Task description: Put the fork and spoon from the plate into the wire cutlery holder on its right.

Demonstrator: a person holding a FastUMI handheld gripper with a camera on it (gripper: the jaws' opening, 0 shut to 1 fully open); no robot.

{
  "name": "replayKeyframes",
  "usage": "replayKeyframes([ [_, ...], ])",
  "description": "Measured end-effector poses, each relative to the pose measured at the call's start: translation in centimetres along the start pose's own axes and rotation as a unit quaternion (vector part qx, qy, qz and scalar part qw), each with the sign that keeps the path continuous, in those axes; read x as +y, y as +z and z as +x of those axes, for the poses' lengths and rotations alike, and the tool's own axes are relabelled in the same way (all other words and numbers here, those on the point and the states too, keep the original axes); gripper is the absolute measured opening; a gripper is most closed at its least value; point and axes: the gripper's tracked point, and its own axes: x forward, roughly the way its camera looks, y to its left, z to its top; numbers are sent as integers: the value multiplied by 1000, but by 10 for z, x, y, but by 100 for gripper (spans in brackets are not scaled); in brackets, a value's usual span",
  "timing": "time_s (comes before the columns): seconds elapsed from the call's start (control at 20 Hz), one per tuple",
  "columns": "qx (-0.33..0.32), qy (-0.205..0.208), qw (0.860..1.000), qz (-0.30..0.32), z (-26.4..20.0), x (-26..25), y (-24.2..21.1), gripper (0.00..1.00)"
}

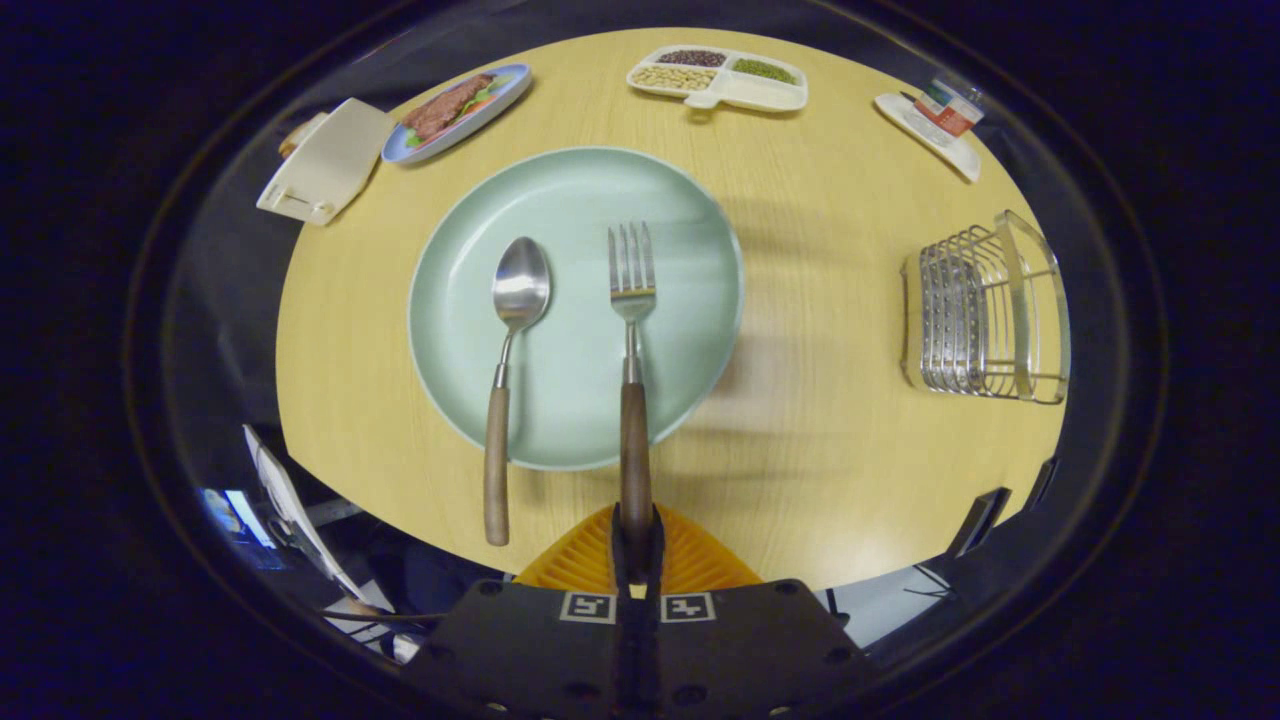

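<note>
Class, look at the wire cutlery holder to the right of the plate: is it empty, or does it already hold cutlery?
Empty. The wire cutlery holder holds nothing; the spoon lies on the plate, and the gripper is shut on the fork.

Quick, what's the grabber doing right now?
Gripper: shut on the fork, pinching the end of its wooden handle.

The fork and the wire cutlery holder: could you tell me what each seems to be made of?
The fork, whose handle end sits clamped between the fingers of the hand-held gripper, looks like polished steel at the tines and neck, judging by the bright reflections, with a brown handle that shows a wood-like matte grain. The wire cutlery holder appears to be shiny chromed or stainless wire, glinting along its thin rods.
</note>
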Motion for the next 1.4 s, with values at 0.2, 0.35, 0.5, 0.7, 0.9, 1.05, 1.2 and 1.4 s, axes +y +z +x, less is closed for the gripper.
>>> replayKeyframes([
  [0.2,-10,20,1000,-7,-33,2,-3,1],
  [0.35,-17,37,999,-3,-62,1,-4,1],
  [0.5,-27,59,998,10,-100,-5,-4,1],
  [0.7,-50,64,996,41,-151,-50,-2,1],
  [0.9,-53,34,995,80,-180,-111,-1,1],
  [1.05,-28,26,993,107,-179,-139,-10,1],
  [1.2,16,37,990,132,-164,-149,-25,1],
  [1.4,76,50,982,168,-142,-154,-30,1],
])
